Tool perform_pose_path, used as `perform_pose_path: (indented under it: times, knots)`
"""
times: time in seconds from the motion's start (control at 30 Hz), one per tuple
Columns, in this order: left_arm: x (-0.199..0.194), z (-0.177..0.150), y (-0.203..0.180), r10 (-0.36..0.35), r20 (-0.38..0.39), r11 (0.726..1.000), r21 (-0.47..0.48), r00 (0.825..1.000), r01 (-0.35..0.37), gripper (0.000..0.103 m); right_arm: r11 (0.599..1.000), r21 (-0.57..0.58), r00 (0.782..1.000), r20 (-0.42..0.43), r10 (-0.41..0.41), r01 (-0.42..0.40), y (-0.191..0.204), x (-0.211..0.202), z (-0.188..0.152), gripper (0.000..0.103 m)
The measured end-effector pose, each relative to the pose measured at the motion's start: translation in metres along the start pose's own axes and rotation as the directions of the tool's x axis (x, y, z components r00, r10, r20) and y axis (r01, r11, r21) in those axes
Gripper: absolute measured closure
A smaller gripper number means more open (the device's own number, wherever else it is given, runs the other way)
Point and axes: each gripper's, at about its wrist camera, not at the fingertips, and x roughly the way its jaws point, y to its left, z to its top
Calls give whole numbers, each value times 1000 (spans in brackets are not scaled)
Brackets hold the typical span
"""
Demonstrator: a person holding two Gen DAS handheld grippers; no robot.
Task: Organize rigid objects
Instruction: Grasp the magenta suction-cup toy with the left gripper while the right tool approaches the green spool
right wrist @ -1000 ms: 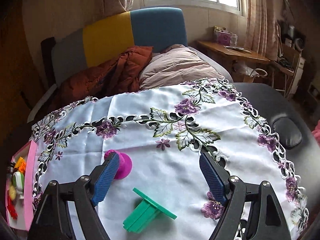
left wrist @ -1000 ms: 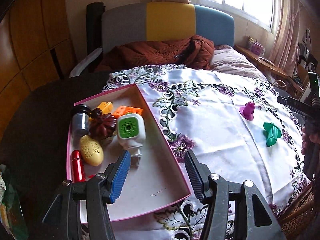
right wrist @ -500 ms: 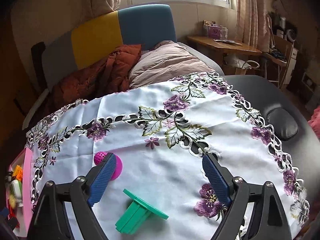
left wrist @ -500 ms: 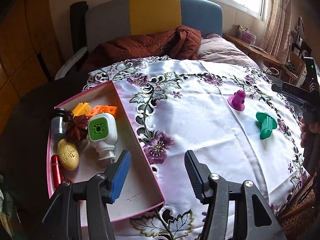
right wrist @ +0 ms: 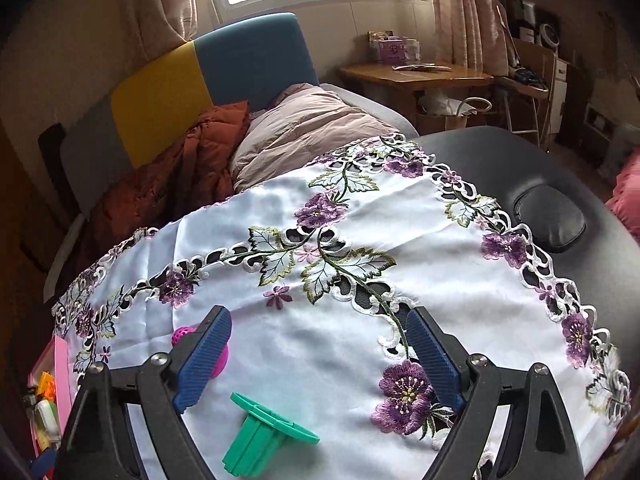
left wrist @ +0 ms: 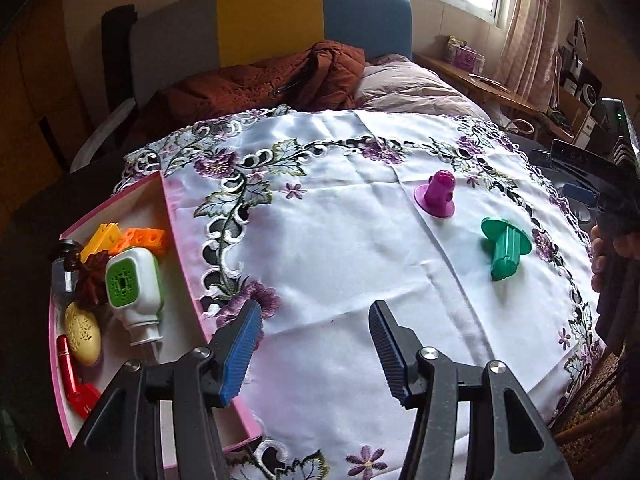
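- Hovering over the embroidered cloth (left wrist: 340, 248), our left gripper (left wrist: 316, 350) has its jaws partly apart and nothing between them.
- We see our right gripper (right wrist: 320, 356) spread wide and empty, with the green toy (right wrist: 264, 436) lying tipped on the cloth below the gap, nearer the left finger.
- We spot the magenta toy (left wrist: 437, 196) standing upright just beside the green one, partly behind that left finger.
- We find the pink box (left wrist: 176, 240) at the cloth's left edge, already holding the white-and-green bottle (left wrist: 134, 284), orange blocks (left wrist: 146, 238) and yellow egg (left wrist: 82, 332).
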Motion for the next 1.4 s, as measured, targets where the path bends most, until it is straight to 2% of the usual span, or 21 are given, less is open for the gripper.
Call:
perform_pose_path:
  times: [0.23, 0.33, 0.47, 0.63, 0.8, 0.87, 0.97, 1.33, 1.37, 1.4]
  knots:
    - [21, 20, -33, -88, -8, 995, 54, 996, 89, 45, 997, 78, 1000, -8, 0, 1, -15, 1, 3, 13]
    - [31, 34, -48, -98, 5, 992, 77, 995, 98, 40, 993, 114, 1000, -19, 9, -7, -22, 2, 4, 12]
    - [46, 54, -69, -114, 21, 986, 123, 993, 110, 39, 991, 135, 999, -31, 21, -16, -25, 5, 4, 12]
    - [73, 78, -94, -135, 20, 975, 182, 991, 129, 37, 982, 187, 1000, 5, 20, -21, -36, -2, 6, 12]
    - [99, 98, -107, -140, 2, 973, 183, 990, 137, 33, 937, 346, 995, 103, 15, -50, -70, -20, 9, 11]
    - [107, 104, -111, -146, -3, 973, 182, 989, 145, 33, 912, 408, 995, 96, 12, -51, -83, -18, 9, 11]
    - [117, 108, -116, -142, -11, 973, 185, 990, 141, 33, 885, 461, 998, 48, 50, -67, -92, -7, 7, 11]
    - [147, 111, -121, -127, -39, 977, 168, 991, 132, 34, 918, 389, 996, -23, 88, -72, -75, 9, 5, 10]
    - [149, 111, -120, -127, -44, 978, 164, 991, 133, 36, 922, 381, 995, -28, 91, -73, -73, 10, 5, 10]
    - [153, 111, -120, -131, -55, 977, 162, 990, 138, 46, 925, 371, 995, -33, 95, -76, -71, 11, 5, 10]
